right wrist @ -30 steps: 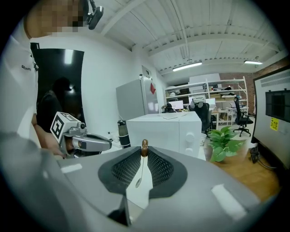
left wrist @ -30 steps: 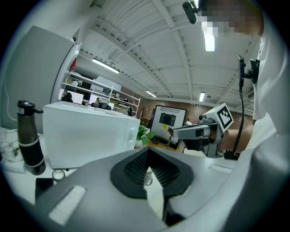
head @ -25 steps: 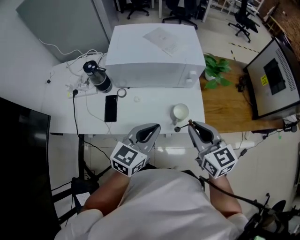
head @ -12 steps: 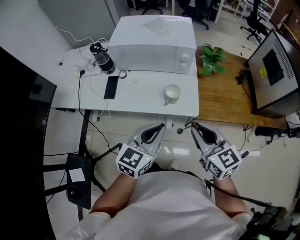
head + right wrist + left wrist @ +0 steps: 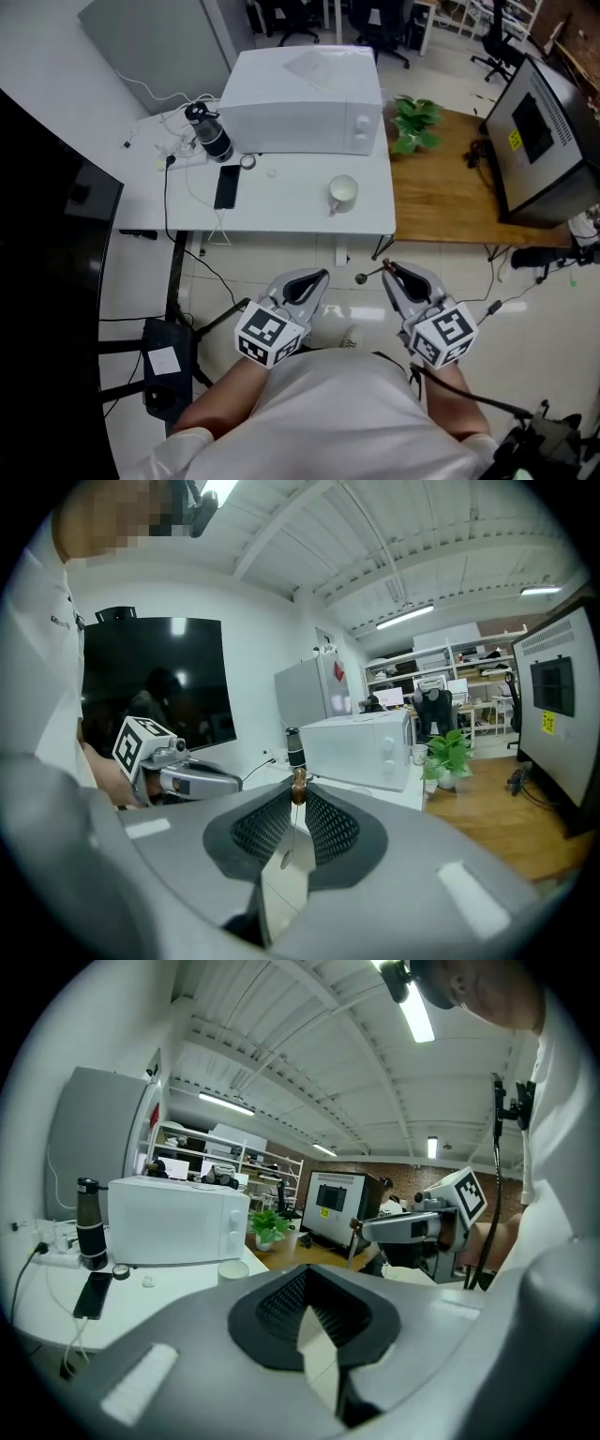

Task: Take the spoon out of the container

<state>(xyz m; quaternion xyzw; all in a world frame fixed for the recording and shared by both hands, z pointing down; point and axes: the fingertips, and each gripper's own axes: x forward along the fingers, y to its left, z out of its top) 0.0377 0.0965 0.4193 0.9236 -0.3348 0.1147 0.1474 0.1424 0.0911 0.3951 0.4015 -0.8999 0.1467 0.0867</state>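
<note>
A white cup [image 5: 343, 191], the container, stands on the white table [image 5: 281, 211] near its right edge, with no spoon in it. My right gripper [image 5: 387, 270] is shut on a thin spoon [image 5: 367, 276] whose round end points left. It hangs over the floor, well short of the table. In the right gripper view the spoon [image 5: 298, 786] stands pinched between the black pads [image 5: 330, 829]. My left gripper [image 5: 317, 277] is shut and holds nothing, level with the right one. The cup [image 5: 233, 1269] shows small and far in the left gripper view.
A white microwave [image 5: 305, 98] takes up the back of the table, with a dark bottle [image 5: 211, 138], cables and a black phone [image 5: 225, 187] to its left. A potted plant [image 5: 410, 122] sits on the wooden desk [image 5: 441, 192] beside a monitor [image 5: 544, 141]. A black panel [image 5: 47, 244] stands at left.
The table and cup have receded in the head view as the person backed away. Both grippers now hang over the floor, the spoon still in the right one.
</note>
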